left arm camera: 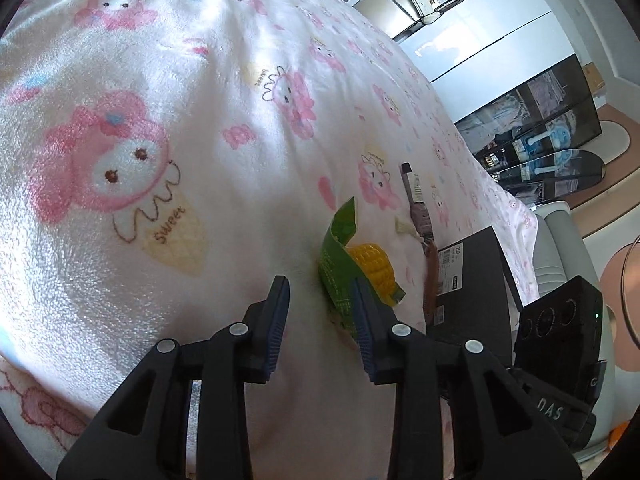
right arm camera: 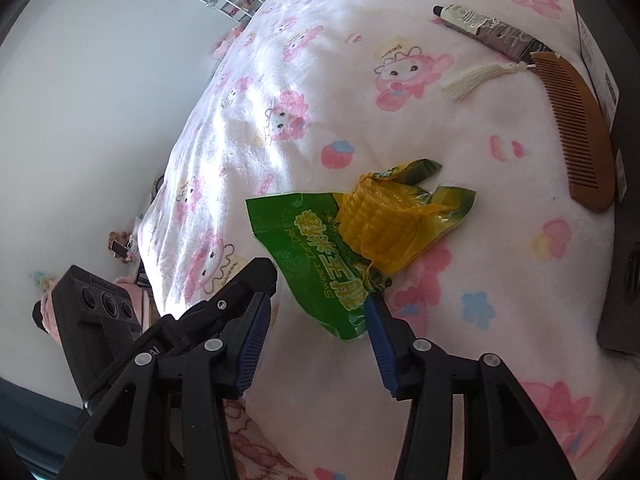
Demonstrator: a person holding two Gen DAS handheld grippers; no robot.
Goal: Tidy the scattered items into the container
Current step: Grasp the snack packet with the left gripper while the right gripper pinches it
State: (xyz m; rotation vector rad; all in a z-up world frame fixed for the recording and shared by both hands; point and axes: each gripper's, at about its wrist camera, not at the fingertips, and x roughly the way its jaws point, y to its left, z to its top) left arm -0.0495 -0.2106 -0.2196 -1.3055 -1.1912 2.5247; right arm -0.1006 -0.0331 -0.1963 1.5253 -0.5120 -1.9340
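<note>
— Pink-and-white cartoon-print fleece blanket [right arm camera: 320, 80] covers the bed. What lies on it?

— Black cardboard box [left arm camera: 476, 280] at the edge; beside it a brown wooden comb [right arm camera: 576, 128] with a cream tassel [right arm camera: 472, 78], then a grey squeeze tube [right arm camera: 488, 30].

— And the green-and-yellow corn snack packet [right arm camera: 360, 236]?

— Mid-blanket, just ahead of both grippers.

— Jaws?

— Left gripper [left arm camera: 322, 320] and right gripper [right arm camera: 316, 336] both gape wide, holding nothing.

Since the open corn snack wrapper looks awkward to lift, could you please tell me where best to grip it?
Probably the flat green foil end of the crinkled green and yellow corn snack wrapper, which lies nearest the open right gripper. That end is thin enough to pinch from above, one finger either side of its edge; the bulging yellow corn-shaped middle is wider and might slip.
</note>
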